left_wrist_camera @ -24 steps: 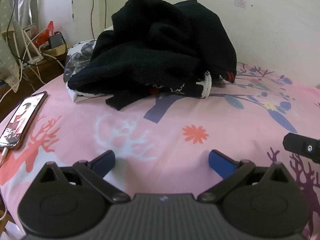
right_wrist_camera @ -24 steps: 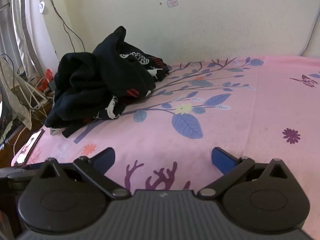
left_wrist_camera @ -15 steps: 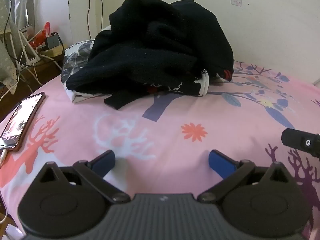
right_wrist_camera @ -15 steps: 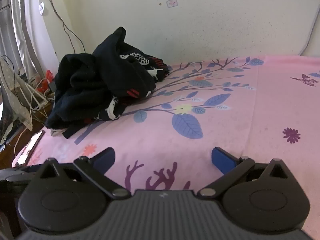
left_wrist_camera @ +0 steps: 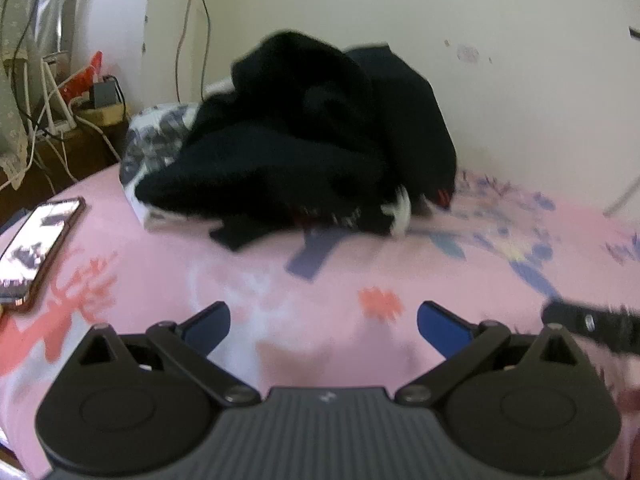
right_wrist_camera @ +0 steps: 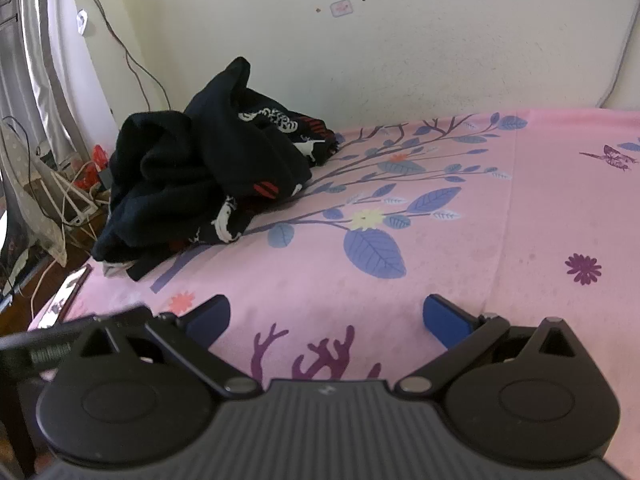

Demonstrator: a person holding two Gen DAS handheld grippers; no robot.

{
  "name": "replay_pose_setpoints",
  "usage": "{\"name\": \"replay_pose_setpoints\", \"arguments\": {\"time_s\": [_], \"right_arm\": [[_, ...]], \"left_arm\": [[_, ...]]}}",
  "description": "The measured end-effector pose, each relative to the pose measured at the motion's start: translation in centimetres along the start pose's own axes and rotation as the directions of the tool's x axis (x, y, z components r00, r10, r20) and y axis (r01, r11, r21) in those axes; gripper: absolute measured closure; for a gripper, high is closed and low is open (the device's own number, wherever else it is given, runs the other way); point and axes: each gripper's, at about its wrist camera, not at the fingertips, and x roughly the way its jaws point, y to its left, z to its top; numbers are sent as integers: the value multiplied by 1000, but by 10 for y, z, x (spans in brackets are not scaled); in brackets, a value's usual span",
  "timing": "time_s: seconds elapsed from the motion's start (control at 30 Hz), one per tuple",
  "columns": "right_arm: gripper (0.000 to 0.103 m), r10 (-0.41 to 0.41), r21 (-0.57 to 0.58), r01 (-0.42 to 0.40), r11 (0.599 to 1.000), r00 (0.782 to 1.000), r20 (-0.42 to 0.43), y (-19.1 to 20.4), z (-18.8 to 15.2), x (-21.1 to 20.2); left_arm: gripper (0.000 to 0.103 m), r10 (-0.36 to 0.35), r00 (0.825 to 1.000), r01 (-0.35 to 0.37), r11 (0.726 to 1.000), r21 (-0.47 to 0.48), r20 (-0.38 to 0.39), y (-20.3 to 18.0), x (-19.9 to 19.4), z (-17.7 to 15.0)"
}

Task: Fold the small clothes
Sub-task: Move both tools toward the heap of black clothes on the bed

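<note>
A heap of black clothes (left_wrist_camera: 304, 148) with white and red prints lies on the pink floral bed sheet (left_wrist_camera: 280, 280), against the wall. In the right wrist view the heap (right_wrist_camera: 208, 184) sits at the far left of the bed. My left gripper (left_wrist_camera: 323, 322) is open and empty, low over the sheet, short of the heap. My right gripper (right_wrist_camera: 326, 318) is open and empty, over the sheet to the right of the heap. Part of the right gripper shows at the left wrist view's right edge (left_wrist_camera: 592, 324).
A phone (left_wrist_camera: 38, 244) with a lit screen lies on the bed's left edge. A grey patterned cloth (left_wrist_camera: 156, 140) lies under the heap. Cables and a power strip (left_wrist_camera: 64, 120) lie on the floor beyond the bed's left edge. A wall (right_wrist_camera: 400, 40) backs the bed.
The left wrist view has pulled back and tilted, and is now blurred by motion; the heap looks farther. The right wrist view has shifted slightly. Both grippers stay open.
</note>
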Motion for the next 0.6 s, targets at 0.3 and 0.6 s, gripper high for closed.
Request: {"name": "replay_pose_setpoints", "arguments": {"time_s": [0.3, 0.6], "right_arm": [[6, 59, 89, -60, 994, 998, 15, -14, 6, -3], [6, 103, 160, -108, 981, 994, 42, -22, 7, -3]], "left_arm": [[0, 61, 994, -63, 998, 15, 87, 6, 24, 25], [0, -55, 997, 61, 990, -126, 53, 33, 32, 18]]}}
